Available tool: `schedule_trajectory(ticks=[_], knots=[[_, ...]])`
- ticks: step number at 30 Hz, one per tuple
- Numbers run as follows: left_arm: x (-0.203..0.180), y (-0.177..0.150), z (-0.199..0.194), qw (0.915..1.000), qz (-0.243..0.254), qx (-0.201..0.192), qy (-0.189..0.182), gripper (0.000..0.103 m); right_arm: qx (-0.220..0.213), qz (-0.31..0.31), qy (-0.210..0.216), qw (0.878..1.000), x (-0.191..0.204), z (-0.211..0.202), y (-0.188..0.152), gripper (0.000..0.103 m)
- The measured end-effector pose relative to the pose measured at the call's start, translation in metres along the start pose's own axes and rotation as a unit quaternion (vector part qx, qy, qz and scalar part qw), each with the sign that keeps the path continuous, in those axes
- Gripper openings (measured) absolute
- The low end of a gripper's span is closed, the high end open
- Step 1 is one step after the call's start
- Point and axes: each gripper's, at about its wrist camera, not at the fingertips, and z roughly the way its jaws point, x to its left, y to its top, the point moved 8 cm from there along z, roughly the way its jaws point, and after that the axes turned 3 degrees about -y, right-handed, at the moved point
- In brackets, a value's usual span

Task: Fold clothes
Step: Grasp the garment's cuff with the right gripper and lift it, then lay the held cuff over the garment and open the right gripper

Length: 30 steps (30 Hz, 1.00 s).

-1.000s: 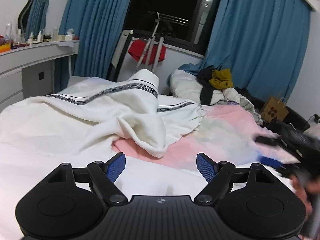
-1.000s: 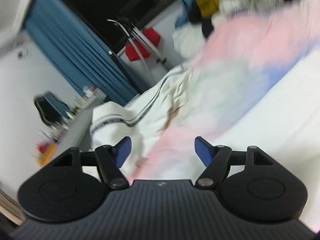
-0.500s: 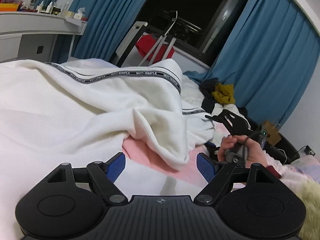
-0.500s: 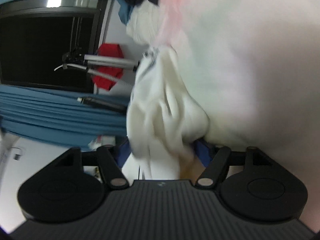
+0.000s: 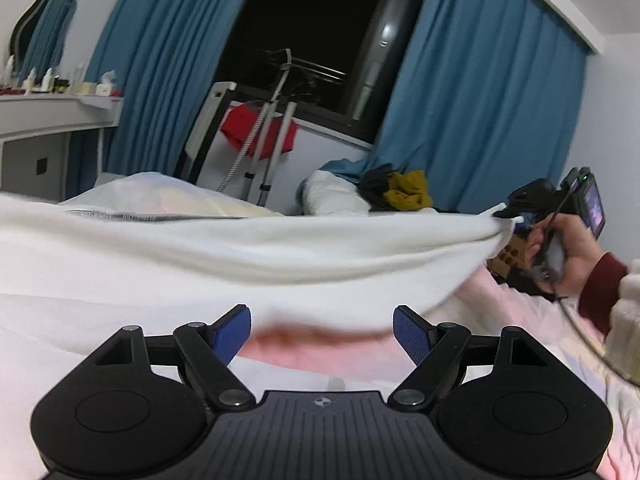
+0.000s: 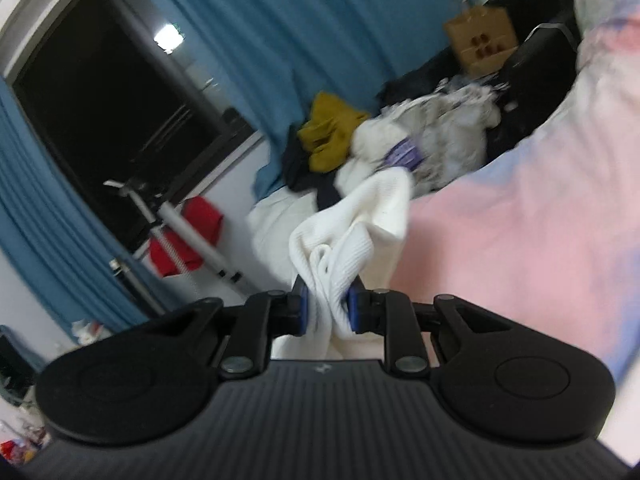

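Note:
A white sweatshirt with a dark lettered stripe lies across the pink bedspread. Its sleeve stretches out to the right, lifted off the bed. My right gripper is closing, and its blue pads press on the ribbed white cuff. In the left wrist view that right gripper shows at the far right, with a hand in a dark red sleeve on its handle. My left gripper is open, low over the bed in front of the sweatshirt, with nothing between its fingers.
A pile of clothes with a mustard piece lies at the far side of the bed. A clothes rack with a red garment stands by the dark window. A white dresser is at the left, a brown paper bag on a black chair at the right.
My right gripper closed on the sweatshirt's cuff and pulled it up and to the right, stretching the sleeve out. My left gripper sank lower toward the bed and stayed open.

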Motion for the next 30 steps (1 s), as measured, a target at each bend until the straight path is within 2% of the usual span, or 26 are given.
schedule_trajectory(ticks=[3, 6, 8, 10, 12, 16, 18, 19, 22, 26, 27, 30], knots=[[-0.005, -0.005, 0.003, 0.9999, 0.012, 0.01, -0.003, 0.08, 0.024, -0.028, -0.019, 0.999, -0.027, 0.002, -0.003, 0.024], [-0.005, -0.012, 0.01, 0.9995, 0.022, 0.022, 0.003, 0.08, 0.077, -0.021, -0.024, 0.997, -0.062, 0.013, -0.022, 0.034], [-0.003, -0.017, 0.016, 0.9992, 0.021, 0.033, 0.008, 0.08, 0.087, 0.009, -0.019, 0.996, -0.09, 0.008, -0.028, 0.041], [0.0, -0.022, 0.022, 0.9989, 0.013, 0.044, 0.011, 0.08, 0.086, 0.049, 0.0, 0.995, -0.111, 0.002, -0.03, 0.062], [0.004, -0.026, 0.027, 0.9986, 0.0, 0.052, 0.008, 0.08, 0.074, 0.09, 0.01, 0.993, -0.13, -0.007, -0.029, 0.066], [0.005, -0.029, 0.029, 0.9984, -0.005, 0.057, 0.005, 0.08, 0.044, 0.143, 0.034, 0.988, -0.169, -0.028, -0.032, 0.065], [0.005, -0.032, 0.029, 0.9983, -0.007, 0.058, 0.003, 0.08, 0.072, 0.159, 0.019, 0.984, -0.183, -0.024, -0.042, 0.065], [0.005, -0.033, 0.029, 0.9983, -0.009, 0.058, 0.002, 0.08, 0.085, 0.172, 0.025, 0.981, -0.186, -0.022, -0.046, 0.065], [0.006, -0.037, 0.027, 0.9981, -0.009, 0.06, 0.006, 0.08, 0.111, 0.194, 0.058, 0.973, -0.183, -0.015, -0.056, 0.063], [0.008, -0.042, 0.024, 0.9975, -0.019, 0.067, 0.009, 0.08, 0.091, 0.155, 0.099, 0.979, -0.162, -0.012, -0.053, 0.062], [0.008, -0.044, 0.023, 0.9975, -0.019, 0.068, 0.011, 0.08, 0.09, 0.144, 0.102, 0.98, -0.156, -0.01, -0.052, 0.058], [0.009, -0.046, 0.02, 0.9974, -0.015, 0.068, 0.018, 0.08, 0.087, 0.117, 0.081, 0.986, -0.149, 0.003, -0.047, 0.031]])
